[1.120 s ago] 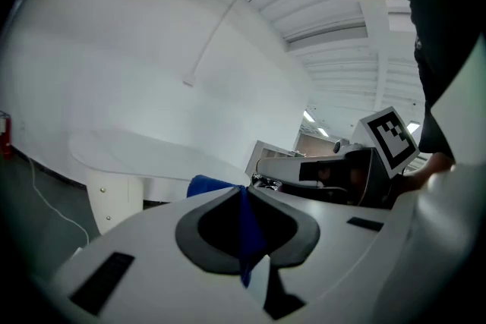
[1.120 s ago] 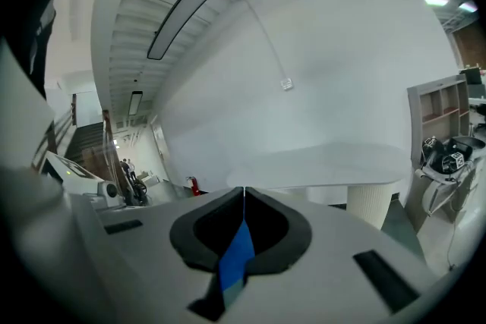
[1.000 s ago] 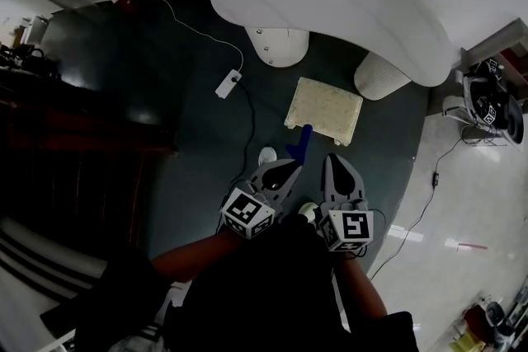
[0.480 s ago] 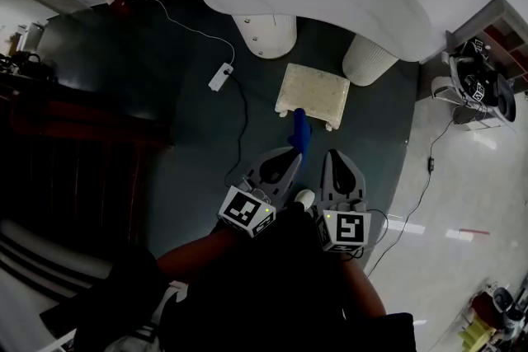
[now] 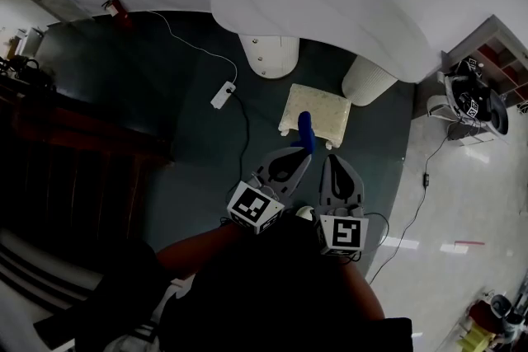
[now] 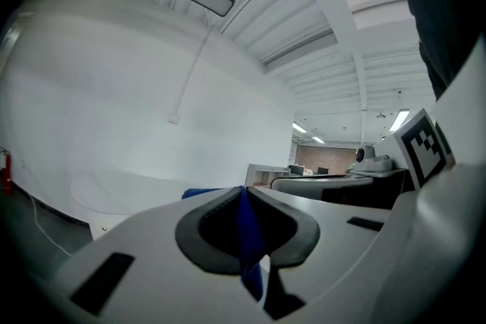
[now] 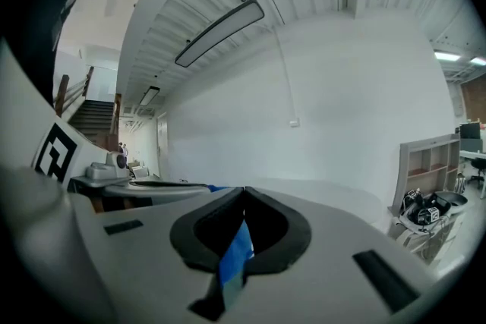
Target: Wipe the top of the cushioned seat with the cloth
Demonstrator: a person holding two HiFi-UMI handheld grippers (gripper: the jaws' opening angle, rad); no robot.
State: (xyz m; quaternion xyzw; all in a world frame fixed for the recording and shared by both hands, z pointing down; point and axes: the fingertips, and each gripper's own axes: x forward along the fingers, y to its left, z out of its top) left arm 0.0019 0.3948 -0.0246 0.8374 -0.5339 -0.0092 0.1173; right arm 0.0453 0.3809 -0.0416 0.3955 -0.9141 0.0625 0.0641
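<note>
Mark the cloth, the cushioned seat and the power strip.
cloth (image 5: 306,132), head view, middle of the blue fold
cushioned seat (image 5: 327,106), head view, bare top
power strip (image 5: 222,96), head view, its body

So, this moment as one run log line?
left gripper: shut on cloth | cloth: blue, over cushioned seat near edge | right gripper: shut on blue strip | contact: unclear

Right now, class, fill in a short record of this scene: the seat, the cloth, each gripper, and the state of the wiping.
Cushioned seat: on the dark carpet, near the white table
Cloth: blue, reaching out over the seat's near edge in the head view
Left gripper: jaws shut on the cloth
Right gripper: jaws together, a blue strip between them
Wiping: cannot tell whether the cloth touches the seat
</note>
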